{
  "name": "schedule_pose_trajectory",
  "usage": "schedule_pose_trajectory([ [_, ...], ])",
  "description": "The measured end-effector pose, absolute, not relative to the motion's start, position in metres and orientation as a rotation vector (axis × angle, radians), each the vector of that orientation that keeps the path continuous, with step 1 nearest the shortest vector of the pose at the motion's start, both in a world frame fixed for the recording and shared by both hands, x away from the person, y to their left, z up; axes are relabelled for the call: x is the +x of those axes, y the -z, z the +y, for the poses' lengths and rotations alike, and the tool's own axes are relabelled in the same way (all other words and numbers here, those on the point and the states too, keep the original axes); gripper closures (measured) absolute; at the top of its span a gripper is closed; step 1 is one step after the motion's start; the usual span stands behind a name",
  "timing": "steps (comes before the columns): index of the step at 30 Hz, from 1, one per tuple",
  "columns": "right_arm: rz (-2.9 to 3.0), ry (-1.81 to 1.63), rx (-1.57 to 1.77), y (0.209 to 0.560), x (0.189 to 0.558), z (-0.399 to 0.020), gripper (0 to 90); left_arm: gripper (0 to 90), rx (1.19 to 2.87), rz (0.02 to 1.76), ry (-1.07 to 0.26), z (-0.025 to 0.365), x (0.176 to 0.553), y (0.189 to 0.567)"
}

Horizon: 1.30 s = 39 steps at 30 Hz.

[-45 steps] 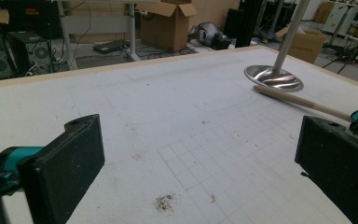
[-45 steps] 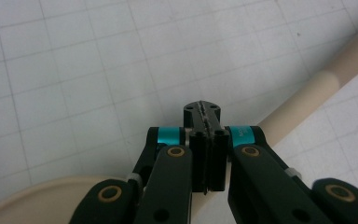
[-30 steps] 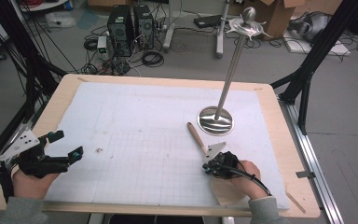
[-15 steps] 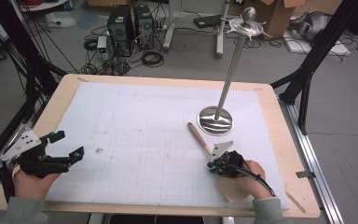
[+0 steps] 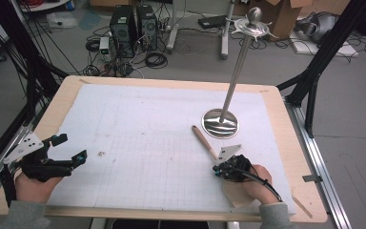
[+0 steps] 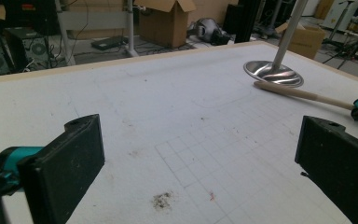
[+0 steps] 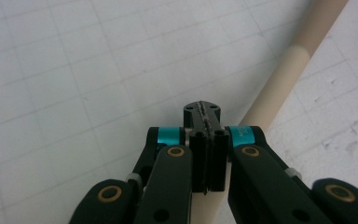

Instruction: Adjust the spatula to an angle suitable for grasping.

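Observation:
A wooden rod lies on the white gridded mat, its far end near the round base of a metal stand. My right gripper hovers at the rod's near end with its jaws shut flat against each other and nothing between them. In the right gripper view the gripper sits just above the rod, which passes under it. My left gripper rests at the front left of the table, open and empty. The left gripper view shows its jaws wide apart, with the rod and stand far off.
The stand's tall pole rises to a knob with hooks at the top. The wooden table edge frames the mat. A small dark smudge marks the mat near the left gripper. Computers, cables and boxes sit on the floor beyond.
My right hand has shifted slightly to the right at the rod's near end, jaws staying shut. The left hand has kept still.

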State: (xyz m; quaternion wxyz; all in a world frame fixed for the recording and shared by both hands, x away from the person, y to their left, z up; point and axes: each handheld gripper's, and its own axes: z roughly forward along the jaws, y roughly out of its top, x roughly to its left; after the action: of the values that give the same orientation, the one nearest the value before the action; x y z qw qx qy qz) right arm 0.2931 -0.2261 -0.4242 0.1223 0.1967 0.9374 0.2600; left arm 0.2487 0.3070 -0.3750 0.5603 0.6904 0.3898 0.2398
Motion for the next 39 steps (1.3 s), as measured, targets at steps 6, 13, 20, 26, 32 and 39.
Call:
schedule_pose_trajectory([
  [6,2.698,-0.835,0.593,0.417,0.290,-0.226,90.0,1.7,1.628,0.915,-0.560,0.306,0.249,0.375],
  [13,2.624,-0.912,0.608,0.399,0.285,-0.223,90.0,1.7,1.624,0.918,-0.558,0.307,0.250,0.375],
  [20,2.546,-0.935,0.682,0.390,0.284,-0.220,90.0,1.7,1.623,0.916,-0.554,0.306,0.250,0.375],
  [26,2.528,-0.928,0.736,0.386,0.299,-0.216,90.0,1.7,1.629,0.913,-0.554,0.306,0.251,0.375],
  [32,2.500,-0.919,0.799,0.383,0.315,-0.213,90.0,1.7,1.626,0.915,-0.552,0.306,0.251,0.376],
  [39,2.489,-0.861,0.853,0.387,0.332,-0.208,90.0,1.7,1.630,0.913,-0.550,0.305,0.251,0.376],
])
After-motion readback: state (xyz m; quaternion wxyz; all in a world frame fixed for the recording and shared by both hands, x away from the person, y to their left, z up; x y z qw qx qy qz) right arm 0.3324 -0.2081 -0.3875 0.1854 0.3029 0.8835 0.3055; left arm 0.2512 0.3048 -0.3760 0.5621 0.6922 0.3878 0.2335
